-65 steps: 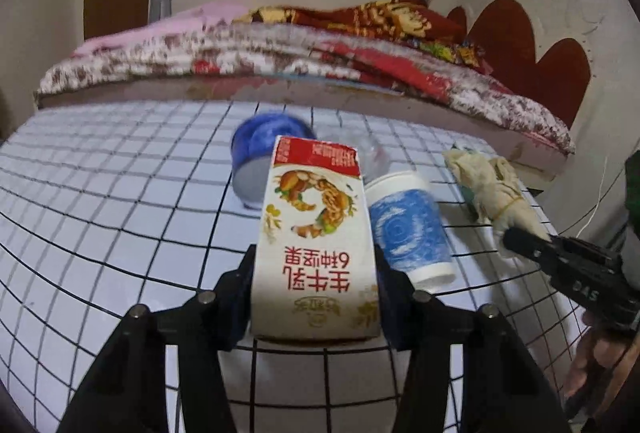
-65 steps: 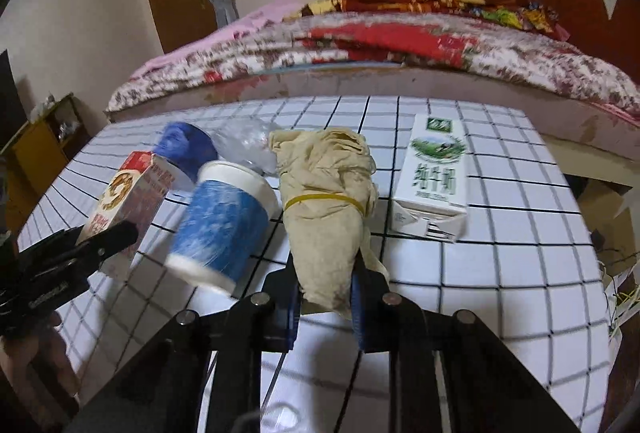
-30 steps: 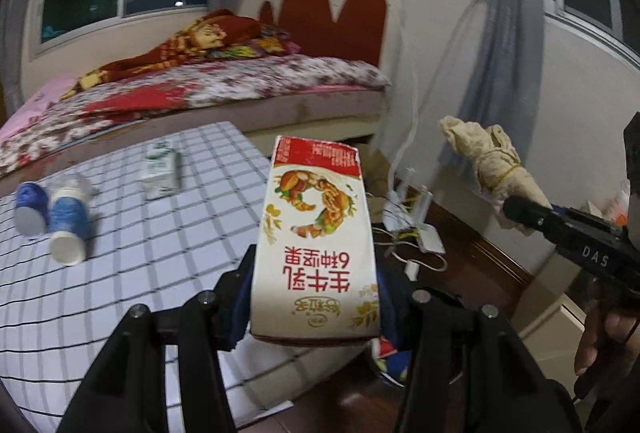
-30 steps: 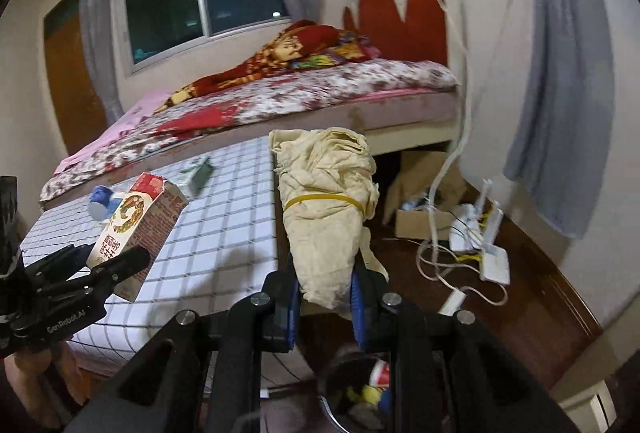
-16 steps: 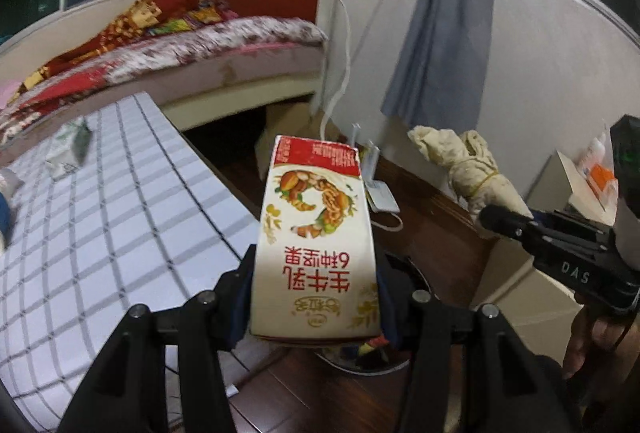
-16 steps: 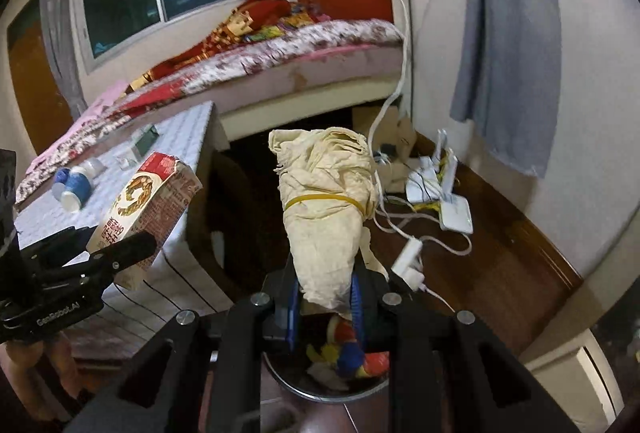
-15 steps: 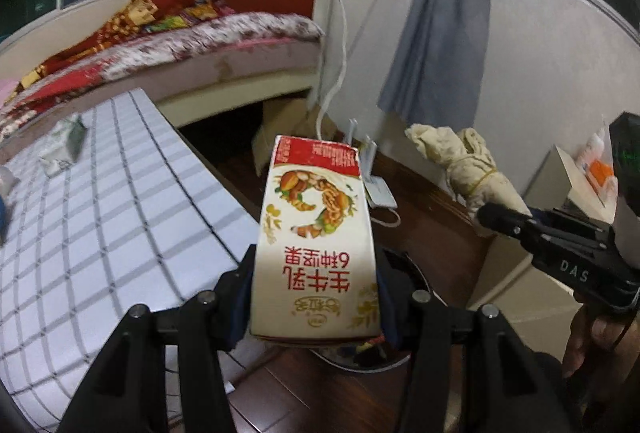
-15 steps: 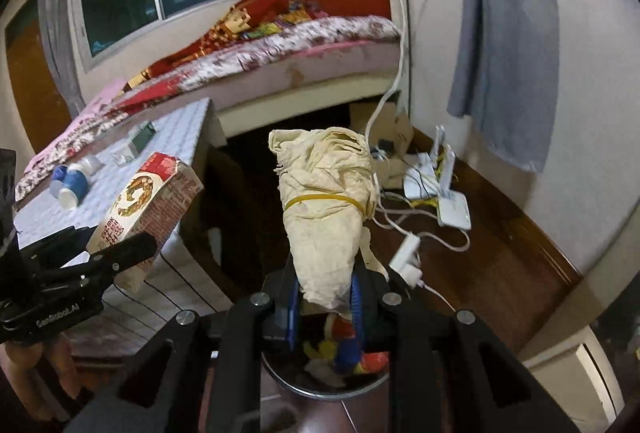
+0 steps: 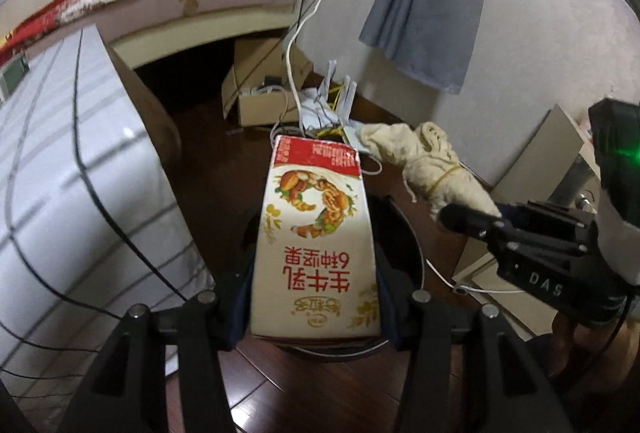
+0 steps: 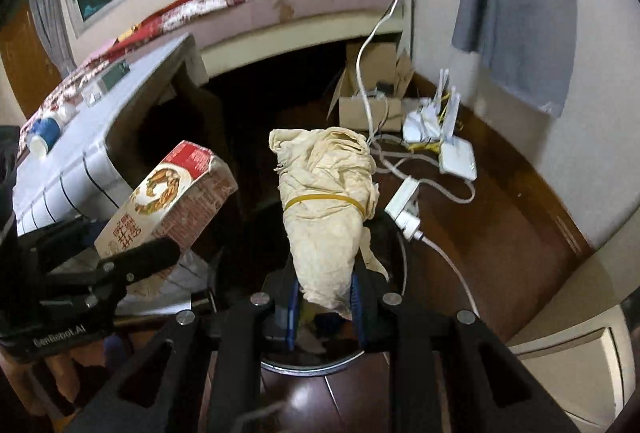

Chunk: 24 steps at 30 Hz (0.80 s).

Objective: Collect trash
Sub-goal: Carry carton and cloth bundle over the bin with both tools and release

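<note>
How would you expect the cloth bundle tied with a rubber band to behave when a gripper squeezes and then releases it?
The cloth bundle probably gives under the pads: its narrow end is pinched in the right gripper. The rubber band likely keeps it from unrolling. Released, it should drop limply without rolling, probably into the bin below.

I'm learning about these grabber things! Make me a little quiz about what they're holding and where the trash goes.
1. True or false: the left gripper is shut on the milk carton.
2. What yellow thing wraps around the cloth bundle in the right gripper?
3. The trash bin is: A) on the bed, B) on the floor below both grippers, C) on the checked table.

Key: 1 true. 2 a rubber band. 3 B.
</note>
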Available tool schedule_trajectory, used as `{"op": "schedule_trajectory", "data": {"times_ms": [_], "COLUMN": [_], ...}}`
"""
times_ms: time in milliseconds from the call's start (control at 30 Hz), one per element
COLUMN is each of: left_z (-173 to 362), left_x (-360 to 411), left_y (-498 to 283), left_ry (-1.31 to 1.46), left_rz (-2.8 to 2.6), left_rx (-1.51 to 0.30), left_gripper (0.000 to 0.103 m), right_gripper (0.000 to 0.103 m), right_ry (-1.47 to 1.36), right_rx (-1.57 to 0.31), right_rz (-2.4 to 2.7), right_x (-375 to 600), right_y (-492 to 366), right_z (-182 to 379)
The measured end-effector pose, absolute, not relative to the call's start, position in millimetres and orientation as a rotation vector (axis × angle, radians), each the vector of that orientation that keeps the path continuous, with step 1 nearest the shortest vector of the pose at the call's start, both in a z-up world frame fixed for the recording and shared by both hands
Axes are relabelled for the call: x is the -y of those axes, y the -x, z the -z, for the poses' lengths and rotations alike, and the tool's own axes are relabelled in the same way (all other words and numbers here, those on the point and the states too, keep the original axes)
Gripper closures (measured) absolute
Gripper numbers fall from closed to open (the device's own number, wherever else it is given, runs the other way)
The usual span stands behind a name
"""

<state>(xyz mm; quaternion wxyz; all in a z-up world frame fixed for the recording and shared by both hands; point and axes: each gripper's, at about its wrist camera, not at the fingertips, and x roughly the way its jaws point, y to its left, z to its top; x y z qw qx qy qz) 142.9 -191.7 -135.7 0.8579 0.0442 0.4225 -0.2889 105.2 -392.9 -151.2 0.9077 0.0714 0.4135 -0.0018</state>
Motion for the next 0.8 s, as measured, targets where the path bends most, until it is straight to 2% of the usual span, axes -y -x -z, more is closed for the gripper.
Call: {"op": "schedule_trajectory", "data": {"times_ms": [133,200,233,267,300,400,467,800], "left_z": [153,164,170,173,175,180,180,172], "left_x": [199,201,201,199,195,187,182,168], "left_y": [-145,-148,-148,-150,-150,-144,-139,-137], "left_ry": [-0.079,-0.074,-0.082,-0.086,-0.088,-0.091,-0.112,-0.116], "left_rz": [0.617,0.613,0.581,0.562,0.539,0.499,0.469,0.431], "left_rx": [-0.932,-0.968,-0.980,-0.979,-0.976,-0.985,-0.976,-0.949], "left_gripper": [0.049,0.034,0.016,0.009,0.009,0.006,0.003,0.001], "right_gripper": [0.080,0.070,0.043,0.017,0.013,0.011,0.001,0.001], "right_ry": [-0.138,-0.138,-0.135,-0.130,-0.132,-0.148,-0.154,-0.124], "right_rx": [-0.907,-0.936,-0.974,-0.990,-0.989,-1.001,-0.985,-0.960], "right_rz": [-0.046,-0.057,-0.038,-0.002,0.016,0.072,0.094,0.115], "right_x": [390,391,393,396,399,410,413,399], "right_y": [-119,-125,-131,-133,-133,-127,-120,-105], "right_z": [175,187,198,206,210,217,216,206]}}
